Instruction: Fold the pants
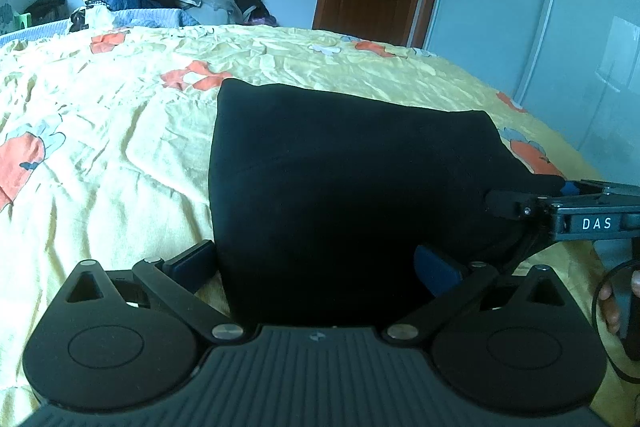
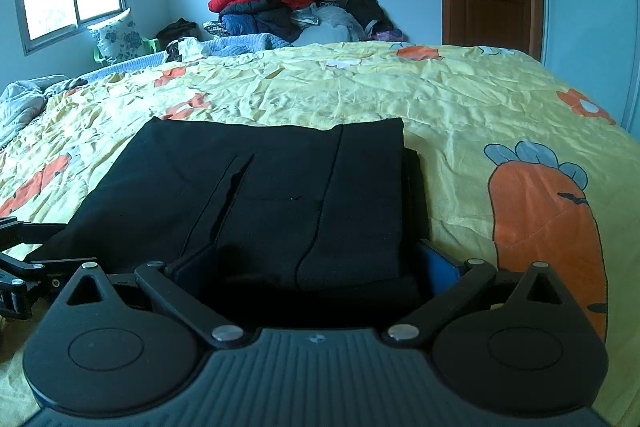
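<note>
**Pants folded small on the bed, both grippers at the near edge**

The pants [image 2: 280, 195] lie as a compact black rectangle on the yellow sheet [image 1: 100, 147], already folded over. Your left gripper [image 1: 316, 267] and right gripper [image 2: 316, 267] both have their fingers spread wide around the near hem, pinching nothing. This looks like the last fold or a final release. Next, you would either close on the edge and carry it forward, or withdraw.

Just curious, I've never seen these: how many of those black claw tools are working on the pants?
2: the left gripper and right gripper, both open at the black pants' near edge.
</note>
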A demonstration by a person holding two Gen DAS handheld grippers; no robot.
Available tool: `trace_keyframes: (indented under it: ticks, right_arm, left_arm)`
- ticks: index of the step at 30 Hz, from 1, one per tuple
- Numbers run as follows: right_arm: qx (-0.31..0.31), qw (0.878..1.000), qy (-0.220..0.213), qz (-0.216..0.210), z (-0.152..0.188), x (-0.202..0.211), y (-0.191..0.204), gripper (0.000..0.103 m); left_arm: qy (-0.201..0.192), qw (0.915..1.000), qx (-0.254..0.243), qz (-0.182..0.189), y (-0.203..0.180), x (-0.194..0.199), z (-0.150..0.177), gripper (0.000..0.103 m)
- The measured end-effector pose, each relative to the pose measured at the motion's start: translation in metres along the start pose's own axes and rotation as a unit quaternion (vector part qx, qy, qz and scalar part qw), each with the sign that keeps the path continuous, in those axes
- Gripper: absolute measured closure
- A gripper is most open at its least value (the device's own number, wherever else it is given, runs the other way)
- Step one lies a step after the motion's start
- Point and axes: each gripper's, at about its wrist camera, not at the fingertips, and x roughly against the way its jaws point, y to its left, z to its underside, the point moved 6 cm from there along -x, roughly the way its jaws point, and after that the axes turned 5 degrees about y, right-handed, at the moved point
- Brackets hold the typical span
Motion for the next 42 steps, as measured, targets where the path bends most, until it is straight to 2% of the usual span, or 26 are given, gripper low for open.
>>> trace_keyframes:
  ticks: [6,10,14,17,19,22,25,29,32,34,36,38,40,41,42]
  right_arm:
    - [-0.002,1.000,0.000,0.001,0.000,-0.001,0.002,0.000]
    - [-0.011,1.000,-0.001,-0.014,0.000,0.000,-0.003,0.000]
    - [-0.010,0.998,0.011,-0.063,-0.004,0.002,-0.013,0.000]
    - [-0.046,0.991,0.021,-0.127,-0.012,0.002,-0.031,0.000]
    - [-0.090,0.981,0.030,-0.169,-0.019,0.001,-0.049,0.000]
    - [-0.153,0.971,0.042,-0.178,-0.028,-0.002,-0.082,0.000]
    - [-0.192,0.947,0.061,-0.250,-0.029,-0.015,-0.104,0.000]
    - [-0.202,0.905,0.096,-0.361,-0.037,-0.026,-0.103,0.000]
    - [-0.192,0.889,0.117,-0.399,-0.043,-0.037,-0.093,0.000]
    - [-0.203,0.883,0.116,-0.407,-0.049,-0.043,-0.091,0.000]
    - [-0.209,0.888,0.109,-0.396,-0.053,-0.048,-0.088,0.000]
    - [-0.205,0.899,0.098,-0.373,-0.055,-0.051,-0.085,0.000]
    - [-0.189,0.916,0.091,-0.343,-0.054,-0.052,-0.078,0.001]
    - [-0.184,0.923,0.090,-0.325,-0.054,-0.052,-0.076,0.009]
    - [-0.178,0.933,0.090,-0.300,-0.052,-0.049,-0.075,0.027]
  left_arm:
    - [-0.013,0.9988,0.033,0.033,0.009,0.005,-0.001,0.000]
    - [-0.036,0.9913,0.106,0.069,0.030,0.014,-0.003,0.000]
    - [-0.030,0.9852,0.157,0.063,0.058,0.016,-0.016,0.000]
    - [0.007,0.9764,0.190,0.102,0.076,0.005,-0.025,0.000]
    - [0.020,0.9680,0.210,0.136,0.084,0.000,-0.033,0.001]
    - [0.042,0.9524,0.232,0.193,0.092,-0.009,-0.039,0.000]
    - [0.053,0.9418,0.235,0.235,0.091,-0.019,-0.043,0.000]
    - [0.068,0.9401,0.205,0.264,0.080,-0.029,-0.047,0.000]
    - [0.066,0.9402,0.192,0.273,0.071,-0.036,-0.050,0.000]
    - [0.063,0.9403,0.190,0.276,0.065,-0.042,-0.052,0.000]
    - [0.056,0.9422,0.188,0.271,0.059,-0.047,-0.054,0.001]
    - [0.049,0.9453,0.187,0.262,0.054,-0.050,-0.056,0.003]
    - [0.048,0.9488,0.185,0.251,0.050,-0.052,-0.055,0.012]
    - [0.049,0.9522,0.186,0.237,0.049,-0.053,-0.055,0.029]
    - [0.052,0.9568,0.184,0.219,0.052,-0.053,-0.055,0.055]
